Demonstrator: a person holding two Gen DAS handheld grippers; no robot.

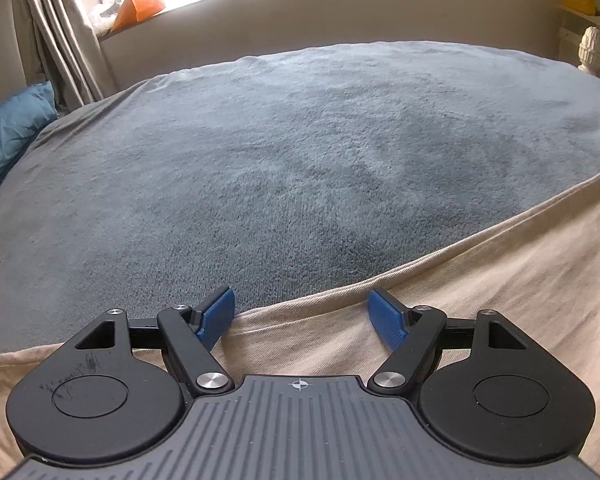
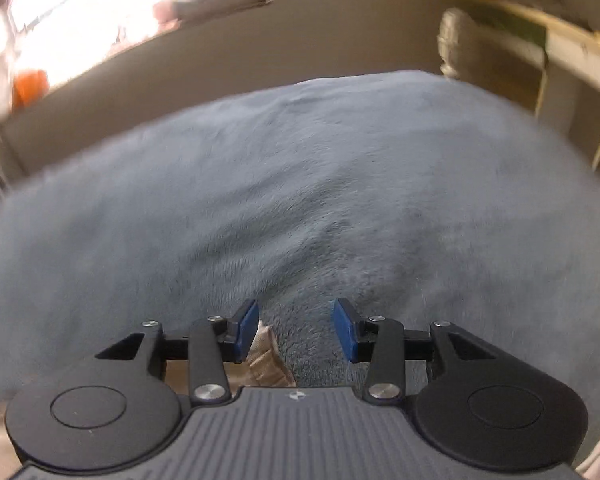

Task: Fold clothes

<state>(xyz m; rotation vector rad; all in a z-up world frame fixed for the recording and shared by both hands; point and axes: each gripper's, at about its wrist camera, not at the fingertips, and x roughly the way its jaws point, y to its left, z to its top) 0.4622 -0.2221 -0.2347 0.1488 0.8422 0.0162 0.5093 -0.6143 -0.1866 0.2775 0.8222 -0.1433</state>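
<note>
Risk: left gripper (image 1: 301,317) gapes wide over beige cloth (image 1: 480,300), lower right, gripping nothing; right gripper (image 2: 295,330), half-open, empty, may drop its corner.

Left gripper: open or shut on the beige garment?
Open. The left gripper has its blue fingers spread wide over the beige garment, pressing on nothing.

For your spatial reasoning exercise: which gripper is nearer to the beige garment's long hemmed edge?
Left. The left gripper hangs over the beige garment, its open fingers straddling the hemmed edge. The right gripper sits mostly over the grey blanket, only a garment corner beside one finger.
</note>
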